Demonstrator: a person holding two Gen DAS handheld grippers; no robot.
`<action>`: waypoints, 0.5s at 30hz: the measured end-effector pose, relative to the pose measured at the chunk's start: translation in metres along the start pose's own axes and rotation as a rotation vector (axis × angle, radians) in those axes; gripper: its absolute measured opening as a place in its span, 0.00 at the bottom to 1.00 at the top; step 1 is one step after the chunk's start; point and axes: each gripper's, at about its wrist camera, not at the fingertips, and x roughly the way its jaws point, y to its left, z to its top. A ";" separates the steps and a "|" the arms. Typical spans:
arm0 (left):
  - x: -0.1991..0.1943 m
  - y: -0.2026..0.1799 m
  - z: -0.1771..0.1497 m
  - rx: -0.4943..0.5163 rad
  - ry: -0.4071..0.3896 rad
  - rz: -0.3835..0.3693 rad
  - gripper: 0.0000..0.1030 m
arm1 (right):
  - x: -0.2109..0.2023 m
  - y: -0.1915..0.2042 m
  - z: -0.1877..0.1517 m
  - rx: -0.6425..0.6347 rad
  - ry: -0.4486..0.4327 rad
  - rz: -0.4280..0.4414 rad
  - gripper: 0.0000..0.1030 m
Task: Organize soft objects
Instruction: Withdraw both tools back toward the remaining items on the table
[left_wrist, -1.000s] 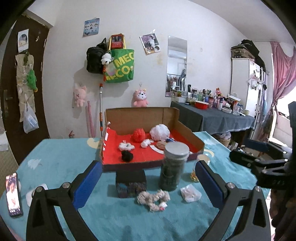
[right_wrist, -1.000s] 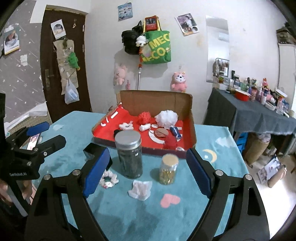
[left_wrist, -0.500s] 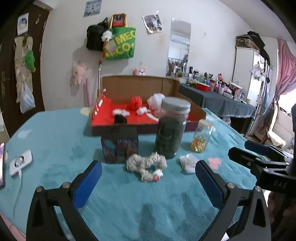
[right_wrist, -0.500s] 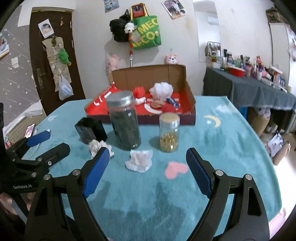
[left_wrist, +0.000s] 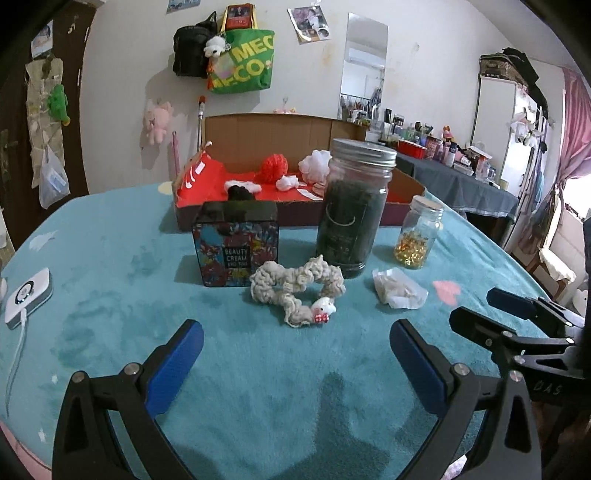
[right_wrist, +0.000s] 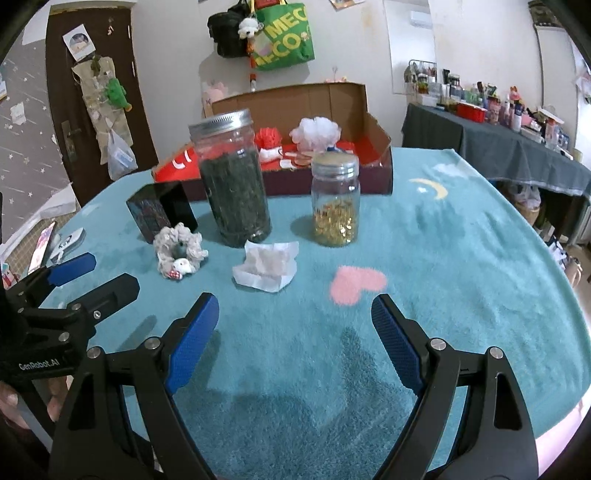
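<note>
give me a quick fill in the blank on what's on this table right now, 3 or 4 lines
1. The scrunchie lies in front of the ____ jar.
2. The small jar holds ____ bits.
3. The left tool is ____.
4. The red puff sits in the ____.

Missing words: tall; gold; open; box

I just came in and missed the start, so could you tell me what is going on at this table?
A person holds two grippers over the teal table, sorting soft things. Both the left gripper and the right gripper are open and empty. A cream scrunchie lies ahead of the left one and a crumpled white tissue ahead of the right, neither touched yet. Other soft items already sit in the red box behind the jars.
</note>
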 end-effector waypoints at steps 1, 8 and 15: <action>0.002 0.001 0.001 -0.002 0.005 -0.002 1.00 | 0.002 0.000 0.001 0.000 0.006 0.002 0.83; 0.021 0.005 0.013 0.017 0.079 -0.029 1.00 | 0.020 -0.003 0.011 0.006 0.064 0.038 0.83; 0.044 0.008 0.030 0.068 0.139 -0.036 0.92 | 0.053 -0.002 0.030 -0.007 0.167 0.110 0.82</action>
